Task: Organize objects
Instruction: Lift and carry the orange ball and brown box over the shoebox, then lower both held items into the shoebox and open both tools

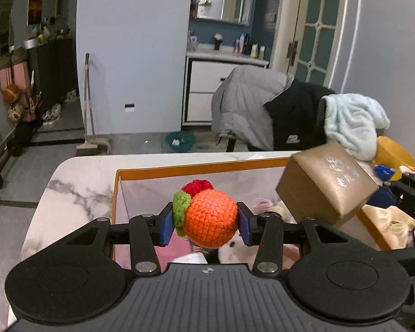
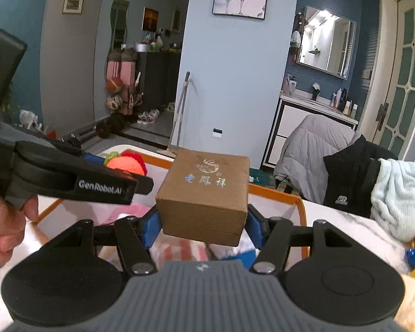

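Here both tools loaded, above orange-rimmed bin.

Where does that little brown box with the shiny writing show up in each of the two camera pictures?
Left wrist view: the brown box is at the right, tilted, held by the right gripper over the orange-rimmed bin.
Right wrist view: the brown box is in the centre, clamped between the blue pads.
Shared landmark: the crocheted orange, held in the left gripper.
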A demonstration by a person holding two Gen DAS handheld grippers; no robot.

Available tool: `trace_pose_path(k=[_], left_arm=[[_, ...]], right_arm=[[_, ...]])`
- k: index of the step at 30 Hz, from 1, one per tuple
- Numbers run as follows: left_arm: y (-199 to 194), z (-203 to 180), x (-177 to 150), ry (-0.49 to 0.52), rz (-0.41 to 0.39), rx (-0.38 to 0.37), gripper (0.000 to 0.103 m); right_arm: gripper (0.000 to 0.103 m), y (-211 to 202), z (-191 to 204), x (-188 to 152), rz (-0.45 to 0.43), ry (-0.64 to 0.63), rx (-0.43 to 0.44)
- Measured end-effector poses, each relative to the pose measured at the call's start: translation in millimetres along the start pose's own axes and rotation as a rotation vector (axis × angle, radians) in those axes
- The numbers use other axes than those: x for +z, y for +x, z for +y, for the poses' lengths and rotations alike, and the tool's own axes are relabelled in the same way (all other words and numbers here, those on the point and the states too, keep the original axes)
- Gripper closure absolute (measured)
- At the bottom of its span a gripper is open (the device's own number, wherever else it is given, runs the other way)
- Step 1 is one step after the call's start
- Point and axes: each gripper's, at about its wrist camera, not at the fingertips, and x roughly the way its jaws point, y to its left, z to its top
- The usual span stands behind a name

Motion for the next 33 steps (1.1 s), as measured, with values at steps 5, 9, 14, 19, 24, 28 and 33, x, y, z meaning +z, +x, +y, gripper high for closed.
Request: trace_pose_path(k=[5, 9, 14, 19, 24, 28, 33], left_arm=[[17, 9, 0, -0.028, 0.054, 0.01, 0.05], [24, 17, 2, -0.053, 0.075, 0.022, 0.05], [31, 19, 9, -0.048, 0.087, 0.041, 0.05], [40, 21, 14, -0.054, 0.096, 0.056, 0.05], [52, 22, 14, -0.051, 0.138, 0.062, 0.05], [58, 18, 16, -0.028, 0.166, 0.07, 0.05], [67, 11, 15, 0.016, 0.203, 0.099, 0.05]], right_arm=[[0.039, 29, 3, 7, 0.057, -0.019, 0.029], [0.039, 46, 8, 11, 0.084, -0.046, 0.044], [0.039, 62, 7, 14, 0.108, -0.057, 0.056], [0.039, 80, 4, 20, 0.135, -0.049, 0.066], [0.039, 99, 2, 17, 0.183, -0.036, 0.086], [0.039, 110, 2, 16, 0.223, -0.021, 0.094], [0.041, 118, 9, 14, 0.283, -0.074, 0.112]])
